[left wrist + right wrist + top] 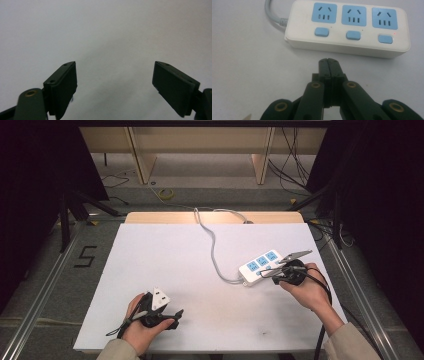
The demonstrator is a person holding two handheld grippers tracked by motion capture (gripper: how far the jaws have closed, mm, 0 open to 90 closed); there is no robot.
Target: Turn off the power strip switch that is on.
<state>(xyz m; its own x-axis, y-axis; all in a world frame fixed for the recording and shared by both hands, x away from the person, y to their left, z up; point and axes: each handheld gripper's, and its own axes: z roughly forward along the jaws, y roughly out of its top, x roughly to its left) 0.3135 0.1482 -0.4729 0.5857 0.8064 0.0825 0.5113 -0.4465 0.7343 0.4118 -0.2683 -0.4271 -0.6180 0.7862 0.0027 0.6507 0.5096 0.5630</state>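
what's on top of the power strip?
The power strip top carries three blue sockets, three blue switches and one red light by the end switch. Nothing rests on it. Its underside is hidden against the table.

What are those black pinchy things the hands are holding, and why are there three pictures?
They are grabbing tools; a person holds one in each hand. One picture looks down from above the white table. The other two come from small cameras riding on the tools. The left gripper has its jaws wide open over bare table, holding nothing. The right gripper has its jaws shut, empty, pointing at a white power strip with three blue sockets and three blue buttons. Its grey cord runs off the table's far edge.
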